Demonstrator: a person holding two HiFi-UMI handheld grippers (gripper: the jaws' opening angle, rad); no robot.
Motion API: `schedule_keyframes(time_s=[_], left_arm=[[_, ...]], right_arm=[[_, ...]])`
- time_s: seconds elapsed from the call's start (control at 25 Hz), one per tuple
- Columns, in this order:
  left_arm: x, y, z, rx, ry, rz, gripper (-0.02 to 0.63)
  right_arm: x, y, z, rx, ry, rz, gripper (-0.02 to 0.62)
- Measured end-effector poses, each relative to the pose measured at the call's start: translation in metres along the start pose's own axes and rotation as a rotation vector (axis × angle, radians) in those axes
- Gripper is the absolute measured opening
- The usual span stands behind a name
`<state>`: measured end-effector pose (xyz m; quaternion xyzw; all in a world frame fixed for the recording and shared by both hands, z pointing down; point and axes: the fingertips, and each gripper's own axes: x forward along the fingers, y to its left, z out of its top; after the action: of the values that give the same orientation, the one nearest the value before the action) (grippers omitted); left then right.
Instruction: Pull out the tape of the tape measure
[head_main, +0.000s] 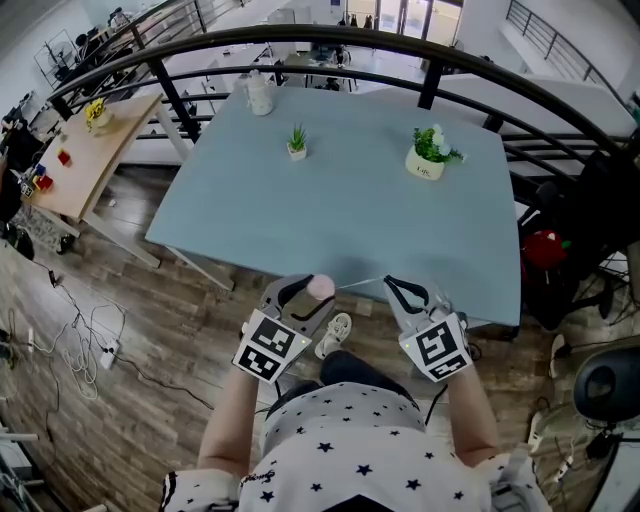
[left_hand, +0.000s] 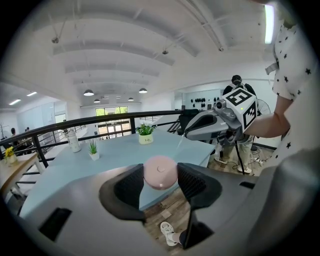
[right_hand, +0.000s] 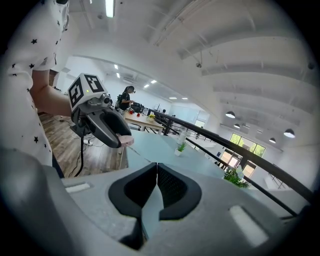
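Pale blue desk (head_main: 350, 200) fills mid-frame, and at its near edge, lower centre, the left tool (head_main: 306, 294) clamps the round pink tape measure (head_main: 320, 288) while the right tool (head_main: 403, 291), jaws pinched together, grips the thin tape (head_main: 360, 284) stretched between them.

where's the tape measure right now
The tape measure is low and centre in the head view, clamped in the left gripper at the table's near edge. Its tape runs right to the right gripper.
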<state>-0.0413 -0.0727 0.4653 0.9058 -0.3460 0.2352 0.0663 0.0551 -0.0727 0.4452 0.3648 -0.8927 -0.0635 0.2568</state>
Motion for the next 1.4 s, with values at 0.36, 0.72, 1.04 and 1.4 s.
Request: schedule_keyframes(time_s=[0.36, 0.72, 1.04, 1.4], left_arm=[[-0.005, 0.008, -0.004, -0.011, -0.004, 0.016, 0.212], [-0.011, 0.019, -0.008, -0.015, -0.005, 0.033, 0.212], [-0.013, 0.019, -0.008, -0.009, -0.013, 0.025, 0.212], [-0.014, 0.022, -0.005, -0.007, -0.023, 0.028, 0.212]], right_arm=[[-0.004, -0.014, -0.004, 0.013, 0.012, -0.047, 0.012], [-0.013, -0.033, -0.013, 0.020, 0.039, -0.101, 0.012], [-0.012, -0.032, -0.012, 0.010, 0.049, -0.103, 0.014], [-0.009, -0.035, -0.011, -0.007, 0.056, -0.098, 0.014]])
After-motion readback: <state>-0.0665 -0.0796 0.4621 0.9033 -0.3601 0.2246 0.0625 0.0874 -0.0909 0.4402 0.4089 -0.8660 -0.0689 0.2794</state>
